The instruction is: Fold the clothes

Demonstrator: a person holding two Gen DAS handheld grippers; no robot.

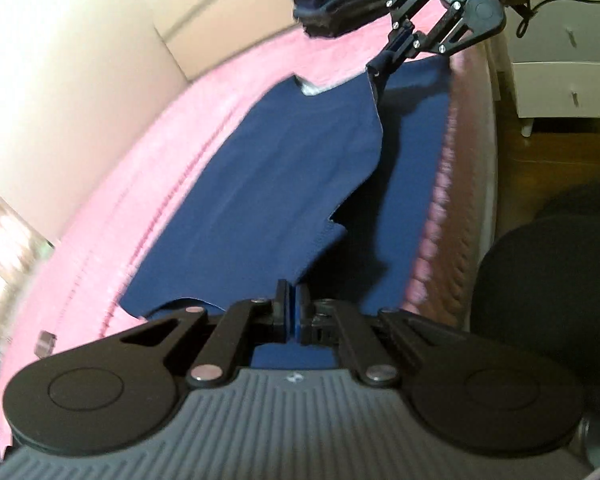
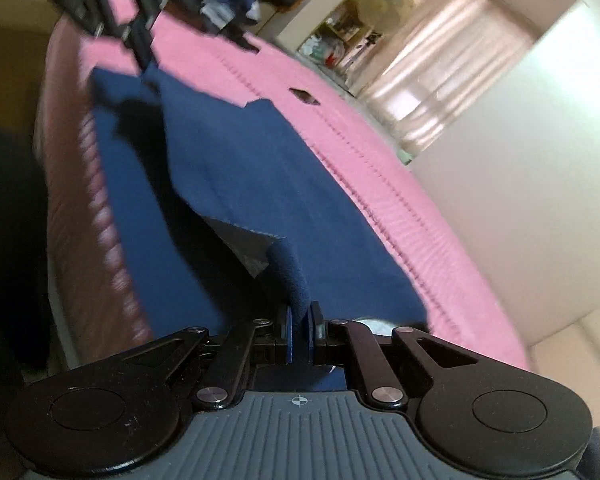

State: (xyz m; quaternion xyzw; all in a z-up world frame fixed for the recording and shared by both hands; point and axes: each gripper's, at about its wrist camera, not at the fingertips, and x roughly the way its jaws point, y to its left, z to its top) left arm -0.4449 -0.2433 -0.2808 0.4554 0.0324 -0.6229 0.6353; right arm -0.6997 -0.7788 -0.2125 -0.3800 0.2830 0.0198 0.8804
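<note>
Both grippers lift one edge of a dark navy blue fabric garment off a pink quilted bed cover.

The left gripper pinches the fabric tight; the right gripper likewise clamps a raised fold (grey lining showing beneath), near a stack of folded dark clothes.
</note>
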